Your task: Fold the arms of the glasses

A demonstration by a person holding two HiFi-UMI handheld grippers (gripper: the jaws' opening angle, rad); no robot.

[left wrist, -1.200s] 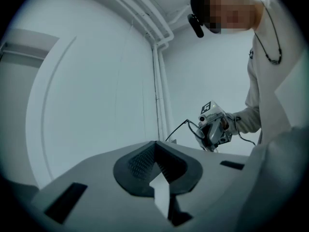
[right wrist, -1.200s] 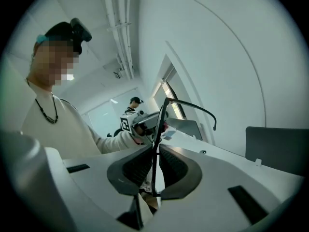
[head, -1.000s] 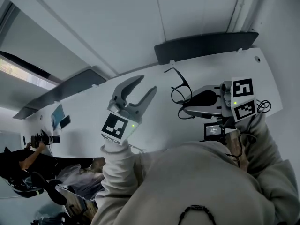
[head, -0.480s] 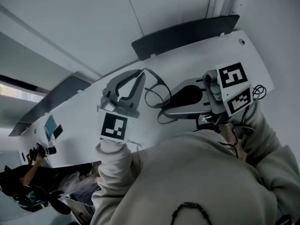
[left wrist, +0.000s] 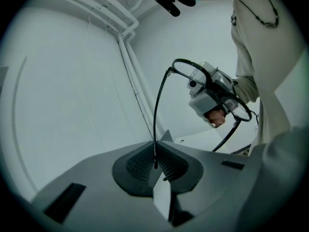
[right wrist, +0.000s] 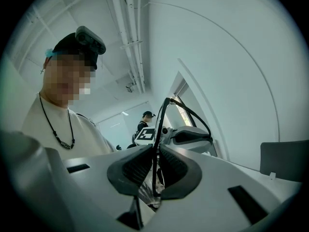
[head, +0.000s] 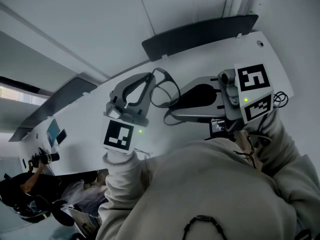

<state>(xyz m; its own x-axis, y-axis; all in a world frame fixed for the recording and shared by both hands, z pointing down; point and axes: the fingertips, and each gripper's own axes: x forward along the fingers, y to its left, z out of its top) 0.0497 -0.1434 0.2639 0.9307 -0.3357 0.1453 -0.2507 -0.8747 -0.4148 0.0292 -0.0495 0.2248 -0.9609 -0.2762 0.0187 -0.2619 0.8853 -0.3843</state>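
Black thin-framed glasses [head: 165, 90] hang in the air between my two grippers, above the white table [head: 270, 66]. My left gripper [head: 149, 80] reaches in from the left; its jaws are closing, and the pads press on the tip of one glasses arm [left wrist: 155, 129]. That arm rises from the pads to the lens rims [left wrist: 212, 88]. My right gripper [head: 172, 106] comes from the right and is shut on the frame's other side; in the right gripper view a black wire of the glasses [right wrist: 155, 144] runs between its pads [right wrist: 140, 166]. Each gripper faces the other.
A dark chair back [head: 200, 31] stands behind the table's far edge. A black cable [head: 281, 100] lies by my right wrist. At lower left a person [head: 30, 166] holds a camera. White walls and ceiling pipes [left wrist: 128, 47] surround the scene.
The left gripper, wide open and apart from the glasses a second ago, has moved right to them and closed on an arm's tip. The right gripper kept its hold.
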